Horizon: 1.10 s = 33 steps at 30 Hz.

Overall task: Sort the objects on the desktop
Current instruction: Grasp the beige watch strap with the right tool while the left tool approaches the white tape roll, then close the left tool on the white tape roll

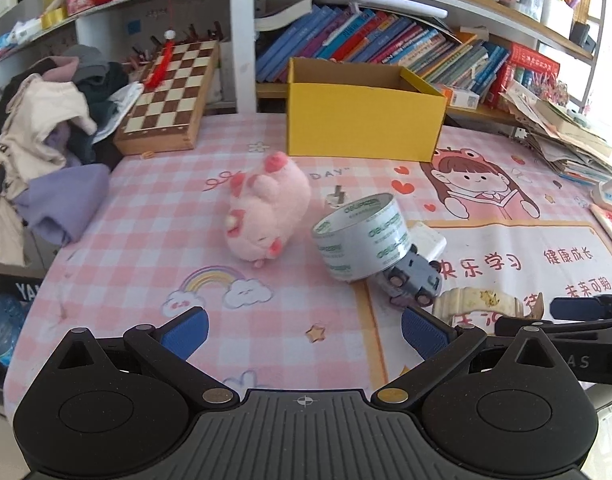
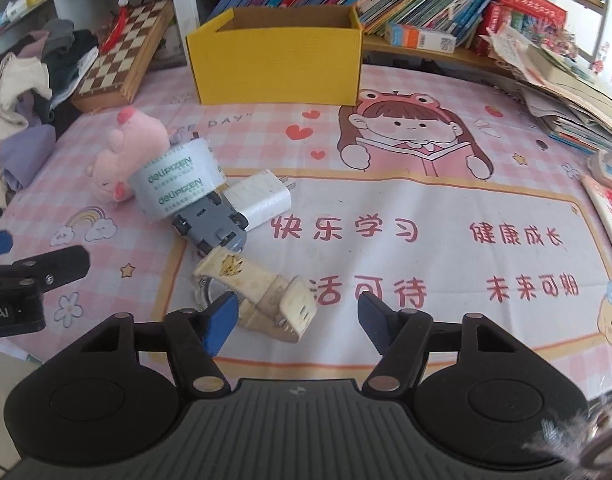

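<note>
You are bringing the right tongs (image 2: 297, 320), spread w/ nothing pinched, over the watch (image 2: 253, 296) lying on the worktop (image 2: 426, 208) nr the box (image 2: 277, 68). Light, floppy strap: grip the case. Left tongs (image 1: 304, 330) spread, empty.

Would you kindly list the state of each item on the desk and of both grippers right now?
yellow box: open-topped, upright; inside hidden
pink plush: on its side
tape roll: tilted, leaning on the toy car
toy car: flipped, wheels up
white charger: lying flat
watch: lying on the mat, unheld
left gripper: open, empty
right gripper: open, watch strap between the pads
</note>
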{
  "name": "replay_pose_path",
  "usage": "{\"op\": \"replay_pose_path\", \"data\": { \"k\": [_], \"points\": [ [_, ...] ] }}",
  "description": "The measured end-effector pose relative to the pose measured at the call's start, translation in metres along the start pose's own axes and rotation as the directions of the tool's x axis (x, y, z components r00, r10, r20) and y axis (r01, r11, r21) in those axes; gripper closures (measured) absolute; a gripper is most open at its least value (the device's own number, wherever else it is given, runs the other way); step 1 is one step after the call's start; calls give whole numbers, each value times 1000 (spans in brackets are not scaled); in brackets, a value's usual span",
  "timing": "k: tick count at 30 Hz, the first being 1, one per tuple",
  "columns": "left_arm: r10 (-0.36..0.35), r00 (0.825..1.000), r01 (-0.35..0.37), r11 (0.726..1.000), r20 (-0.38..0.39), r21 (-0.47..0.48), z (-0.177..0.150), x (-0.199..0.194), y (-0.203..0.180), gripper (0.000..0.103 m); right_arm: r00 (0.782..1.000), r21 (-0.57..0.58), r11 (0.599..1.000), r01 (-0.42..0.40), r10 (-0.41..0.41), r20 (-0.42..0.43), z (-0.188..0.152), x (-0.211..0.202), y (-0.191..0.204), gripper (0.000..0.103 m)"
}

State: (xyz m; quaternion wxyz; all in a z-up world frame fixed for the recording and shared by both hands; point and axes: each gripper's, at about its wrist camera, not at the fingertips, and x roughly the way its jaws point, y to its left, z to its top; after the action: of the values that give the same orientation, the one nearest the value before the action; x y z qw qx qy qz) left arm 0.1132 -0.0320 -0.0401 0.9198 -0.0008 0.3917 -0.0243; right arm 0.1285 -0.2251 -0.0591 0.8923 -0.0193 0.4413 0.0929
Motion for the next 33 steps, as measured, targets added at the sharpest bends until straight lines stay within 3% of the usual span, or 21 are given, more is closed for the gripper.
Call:
{"op": "replay_pose_path", "data": {
  "k": [4, 7, 9, 12, 24, 33],
  "points": [
    [8, 1000, -8, 999, -6, 45, 5, 12, -11, 0, 999, -34, 999, -23, 22, -35, 5, 13, -1, 47],
    [6, 1000, -5, 998, -14, 67, 8, 17, -17, 0, 998, -53, 997, -49, 47, -41, 9, 18, -1, 60],
    [3, 1000, -2, 997, -16, 80, 11, 19, -20, 0, 997, -62, 996, -64, 62, -35, 13, 18, -3, 78],
    [3, 1000, -2, 995, -13, 100, 17, 23, -24, 0, 996, -62, 995, -80, 78, -32, 18, 20, -7, 83],
    [10, 1000, -14, 978, 19, 209, 35, 44, -49, 3, 998, -33, 998, -57, 57, -12, 37, 24, -30, 85],
    [50, 998, -56, 937, 27, 345, 37, 74, -74, 7, 998, -43, 997, -59, 59, -18, 47, 30, -41, 85]
  ]
}}
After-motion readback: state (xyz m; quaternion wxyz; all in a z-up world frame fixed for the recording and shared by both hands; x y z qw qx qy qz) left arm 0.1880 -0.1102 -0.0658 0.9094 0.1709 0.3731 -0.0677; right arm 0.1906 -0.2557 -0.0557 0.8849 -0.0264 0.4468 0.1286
